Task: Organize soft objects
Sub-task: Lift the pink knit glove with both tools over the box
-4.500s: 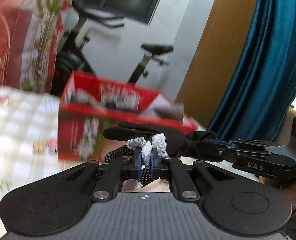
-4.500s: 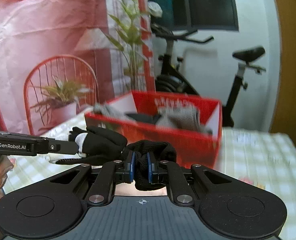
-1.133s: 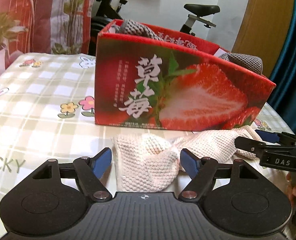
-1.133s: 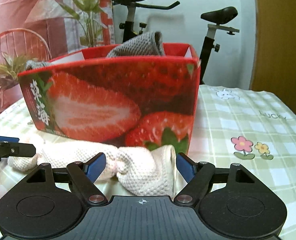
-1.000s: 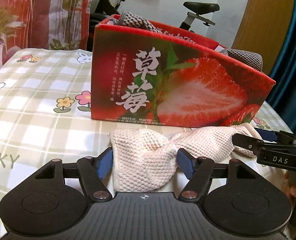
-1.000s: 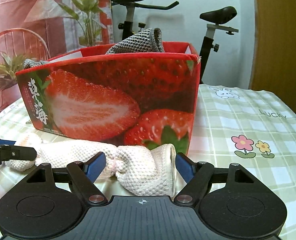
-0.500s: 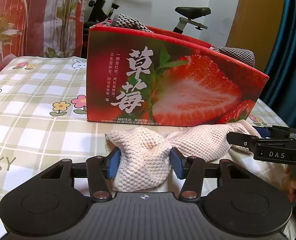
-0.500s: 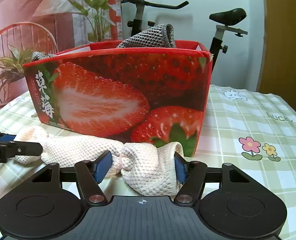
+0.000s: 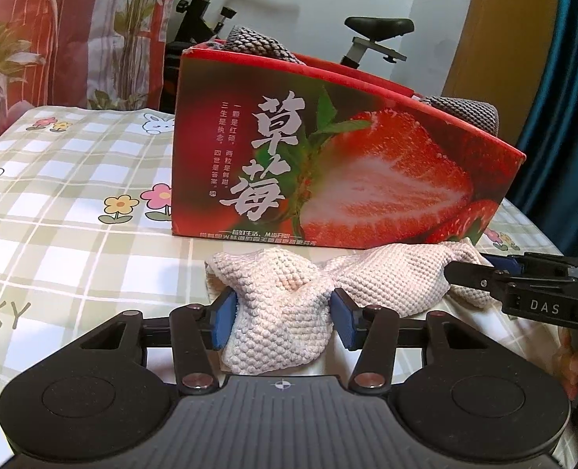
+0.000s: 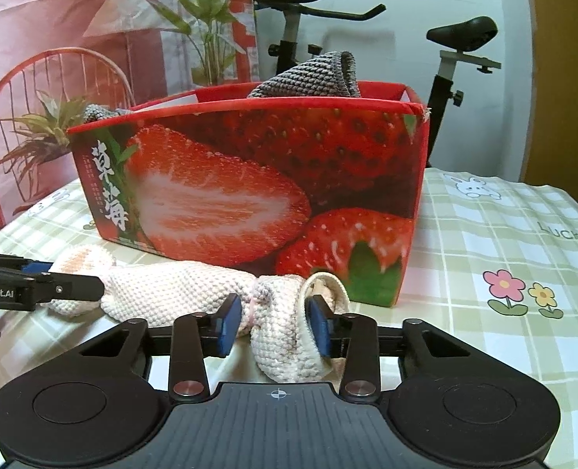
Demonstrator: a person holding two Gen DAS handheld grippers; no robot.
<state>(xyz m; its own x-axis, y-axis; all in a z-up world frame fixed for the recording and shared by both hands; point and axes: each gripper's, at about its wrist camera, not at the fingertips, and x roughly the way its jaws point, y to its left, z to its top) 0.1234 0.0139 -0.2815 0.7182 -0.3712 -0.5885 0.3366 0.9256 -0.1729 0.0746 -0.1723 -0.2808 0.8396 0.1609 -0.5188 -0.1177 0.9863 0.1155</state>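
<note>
Checked tablecloth bears a strawberry box, exercise bike behind.

Both wrist cameras sit low and close, each looking forward along its own fingers, angled downward. They share the strawberry box front and cream knit cloth, viewed from opposite ends.

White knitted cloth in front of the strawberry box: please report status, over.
Left hand-held gripper pinching one end of white knitted cloth; right hand-held gripper closing on the other end. Cloth lying on table, against strawberry box. Nothing in the way.
</note>
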